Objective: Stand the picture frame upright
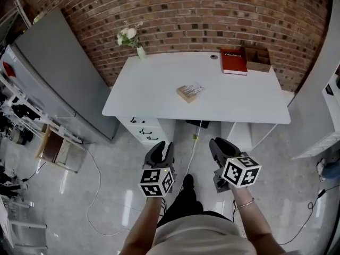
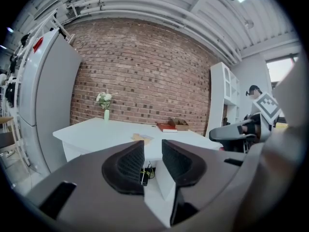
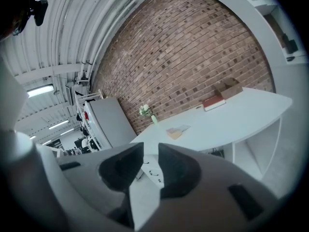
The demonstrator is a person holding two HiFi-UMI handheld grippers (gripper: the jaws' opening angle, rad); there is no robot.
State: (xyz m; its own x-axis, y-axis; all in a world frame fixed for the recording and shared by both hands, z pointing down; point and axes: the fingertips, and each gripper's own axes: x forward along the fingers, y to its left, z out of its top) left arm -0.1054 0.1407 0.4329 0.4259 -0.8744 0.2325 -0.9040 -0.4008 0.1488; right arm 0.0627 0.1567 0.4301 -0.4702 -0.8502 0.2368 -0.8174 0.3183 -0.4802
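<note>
well beyond left hand-held gripper (image 1: 161,149) lies picture frame (image 1: 190,93)

I count one white table (image 1: 159,97) at my twelve o'clock. On it are one picture frame (image 1: 189,92) mid-table, one red book (image 1: 233,61) toward one o'clock, one brown box (image 1: 258,59) just beside the book, and one vase of white flowers (image 1: 139,49) toward eleven o'clock. There are two grippers: the left gripper (image 1: 162,149) and the right gripper (image 1: 218,145). One grey cabinet (image 1: 64,73) stands at ten o'clock.
</note>
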